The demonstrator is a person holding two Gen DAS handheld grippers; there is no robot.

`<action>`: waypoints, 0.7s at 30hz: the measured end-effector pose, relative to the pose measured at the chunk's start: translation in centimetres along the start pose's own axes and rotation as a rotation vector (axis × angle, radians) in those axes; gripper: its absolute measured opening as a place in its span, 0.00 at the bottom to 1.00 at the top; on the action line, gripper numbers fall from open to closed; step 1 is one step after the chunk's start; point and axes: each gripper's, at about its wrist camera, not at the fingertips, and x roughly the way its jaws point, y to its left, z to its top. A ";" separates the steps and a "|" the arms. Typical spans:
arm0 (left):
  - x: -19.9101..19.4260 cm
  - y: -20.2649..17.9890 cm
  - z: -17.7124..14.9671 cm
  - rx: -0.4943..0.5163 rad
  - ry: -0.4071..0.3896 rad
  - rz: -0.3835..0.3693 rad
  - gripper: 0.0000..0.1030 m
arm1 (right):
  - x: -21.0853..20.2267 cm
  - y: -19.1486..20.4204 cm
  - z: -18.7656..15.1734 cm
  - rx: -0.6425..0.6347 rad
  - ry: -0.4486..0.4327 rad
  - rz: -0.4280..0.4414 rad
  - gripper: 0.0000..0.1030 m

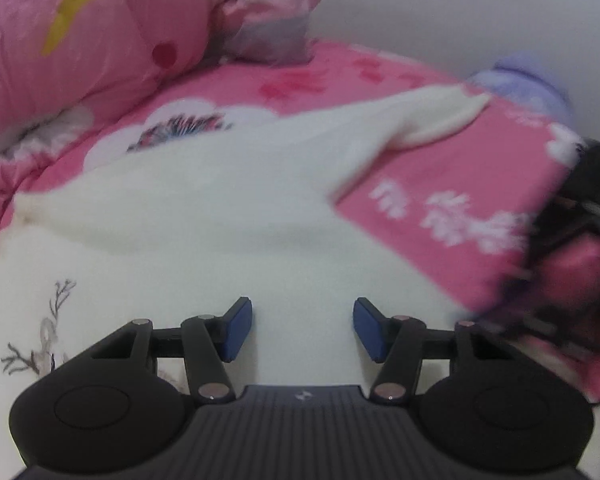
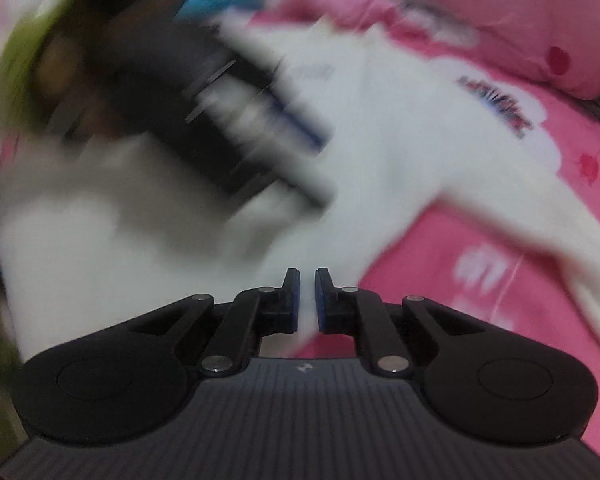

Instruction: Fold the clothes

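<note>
A white garment [image 1: 204, 216] with a grey antler-like print lies spread on a pink bed sheet [image 1: 440, 184]; one sleeve reaches to the far right. My left gripper [image 1: 302, 330] is open and empty, low over the garment's body. In the right wrist view the same white garment [image 2: 400, 152] shows blurred. My right gripper [image 2: 307, 300] stands nearly shut with a thin strip of white cloth between its blue pads [image 2: 296, 300]. The left gripper [image 2: 228, 128] appears there as a dark blur over the cloth.
A pink quilt [image 1: 80, 48] is bunched at the far left of the bed, with a crumpled pale pink cloth [image 1: 268, 20] behind it. A lilac object [image 1: 520, 84] lies at the far right edge. A white wall stands behind.
</note>
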 end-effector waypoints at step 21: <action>0.4 -0.3 5.1 -0.052 -0.130 -0.030 0.56 | -14.6 -18.3 -12.4 1.173 -0.465 -0.229 0.49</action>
